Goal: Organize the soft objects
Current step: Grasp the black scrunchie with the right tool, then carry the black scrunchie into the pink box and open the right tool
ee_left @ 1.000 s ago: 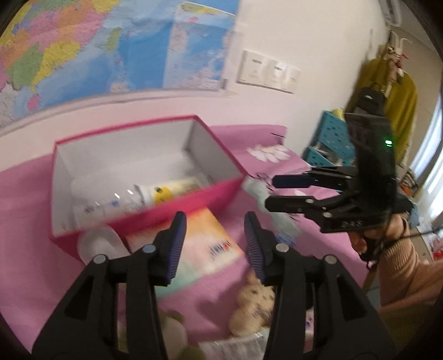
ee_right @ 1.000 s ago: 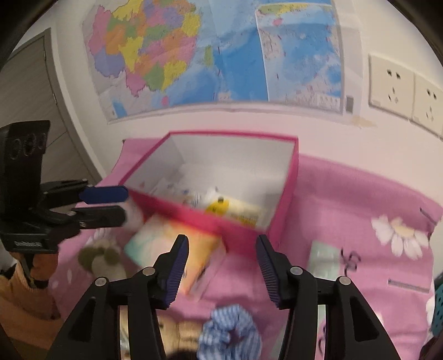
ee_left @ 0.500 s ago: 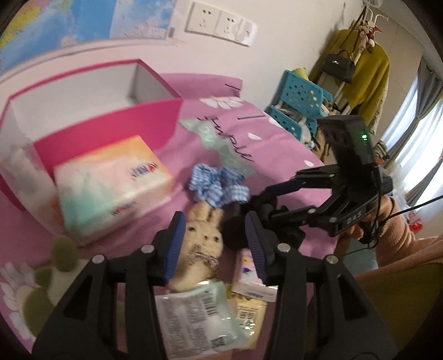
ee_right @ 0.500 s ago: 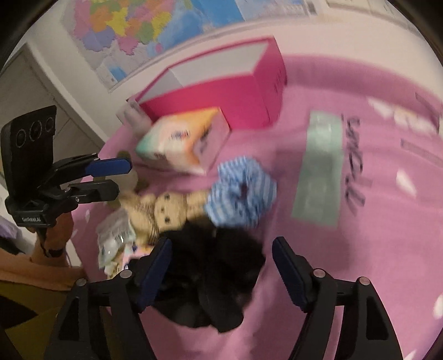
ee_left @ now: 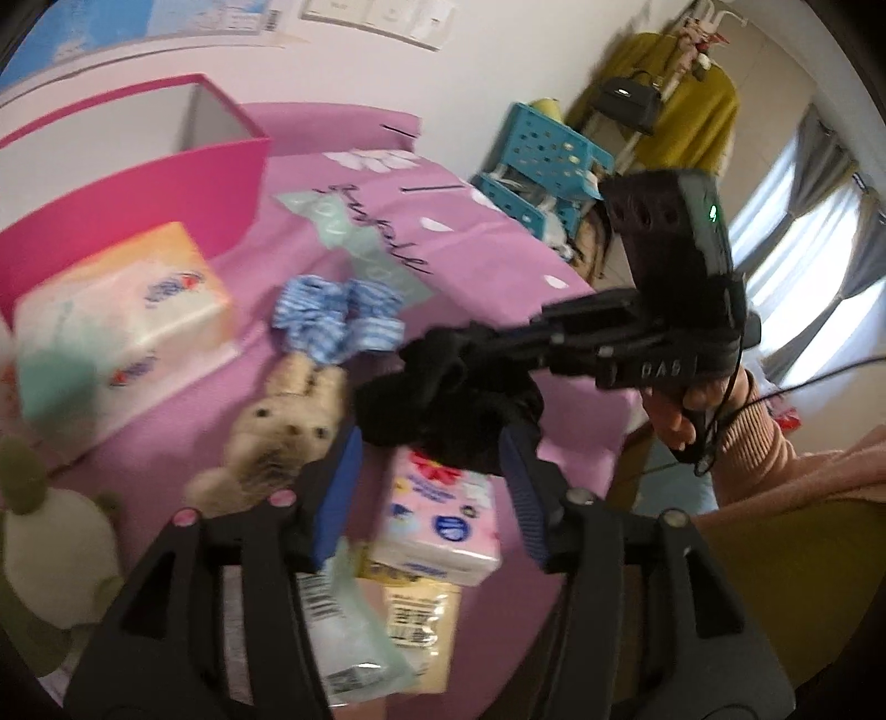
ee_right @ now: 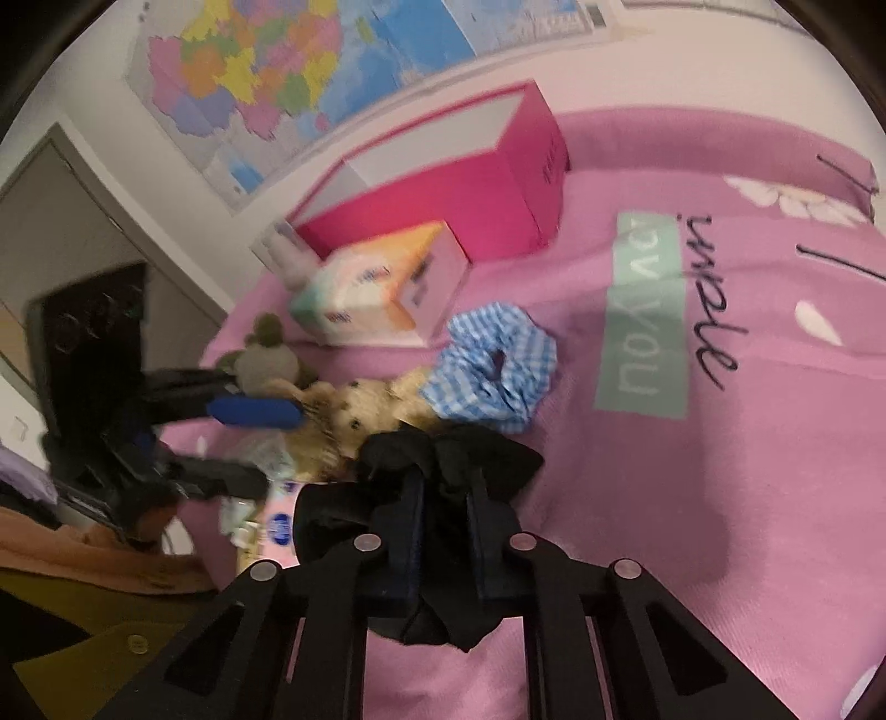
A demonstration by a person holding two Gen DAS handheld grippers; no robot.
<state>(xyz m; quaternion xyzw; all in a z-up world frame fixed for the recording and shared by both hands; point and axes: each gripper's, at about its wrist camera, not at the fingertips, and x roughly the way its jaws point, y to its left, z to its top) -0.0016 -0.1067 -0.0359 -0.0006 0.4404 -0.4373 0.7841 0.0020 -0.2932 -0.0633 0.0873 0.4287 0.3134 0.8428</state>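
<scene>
Standing open-topped on the pink cloth, the pink box hides its contents.

My view: wall map at 11 o'clock, sockets at 12. Blue crate rack at 1 o'clock, yellow coat w/ black bag beyond, curtains at 3.

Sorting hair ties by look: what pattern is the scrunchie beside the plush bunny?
Blue-and-white gingham check on the scrunchie, clearest in the right wrist view.
</scene>
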